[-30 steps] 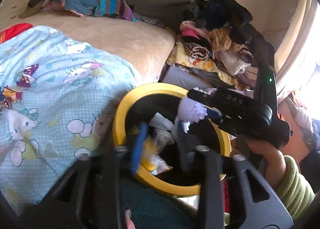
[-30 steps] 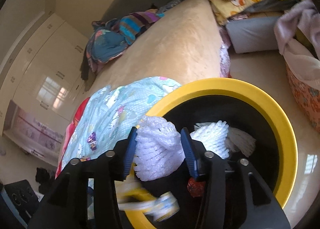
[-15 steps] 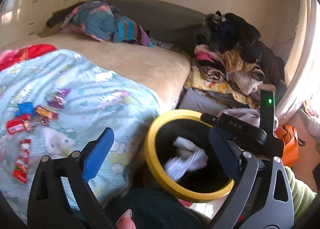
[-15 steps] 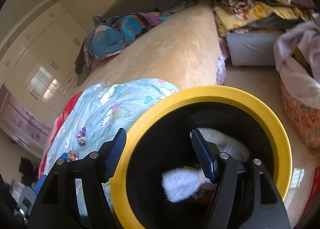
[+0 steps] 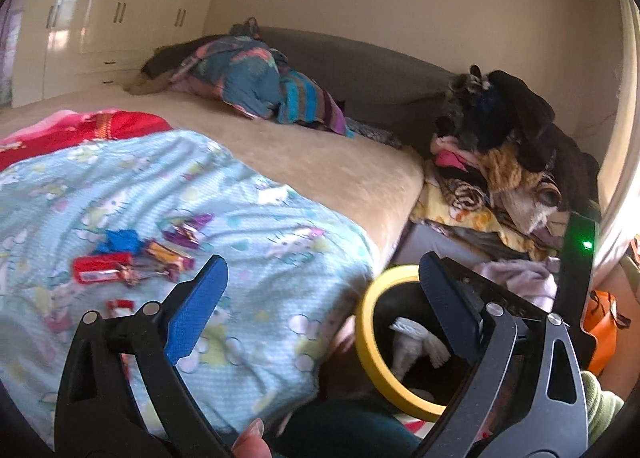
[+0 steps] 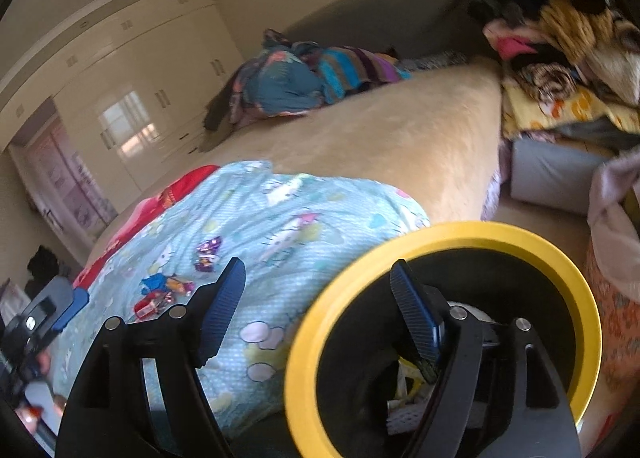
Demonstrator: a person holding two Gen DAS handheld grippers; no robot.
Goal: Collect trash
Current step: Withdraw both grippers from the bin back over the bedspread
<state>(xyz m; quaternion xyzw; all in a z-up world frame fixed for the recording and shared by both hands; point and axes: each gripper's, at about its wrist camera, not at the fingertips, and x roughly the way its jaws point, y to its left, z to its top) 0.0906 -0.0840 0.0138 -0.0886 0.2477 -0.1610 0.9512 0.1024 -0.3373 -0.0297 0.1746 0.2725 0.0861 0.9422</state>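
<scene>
The left gripper [image 5: 320,298] is hovering over the bed with its blue-padded jaws spread wide and nothing between them. The right gripper [image 6: 316,306] is likewise gaping, its right finger hanging over the mouth of the yellow-rimmed bin [image 6: 576,278] and its left finger over the blue cartoon-print blanket [image 6: 288,214]. In the left wrist view the bin [image 5: 368,334] is sitting at about 5 o'clock, just beside the bed's edge, with white crumpled trash [image 5: 412,342] lying inside it. The remaining candy wrappers [image 5: 132,254] are lying in a loose cluster on the blanket [image 5: 260,266] at about 9 o'clock; red, blue, orange and purple ones are showing. In the right wrist view the same wrappers [image 6: 168,290] are sitting at about 8 o'clock, left of the left finger. A heap of colourful clothes [image 5: 256,86] is resting at 12 o'clock on the beige bedcover [image 5: 340,166], and a pile of laundry [image 5: 504,162] is standing at 3 o'clock.
</scene>
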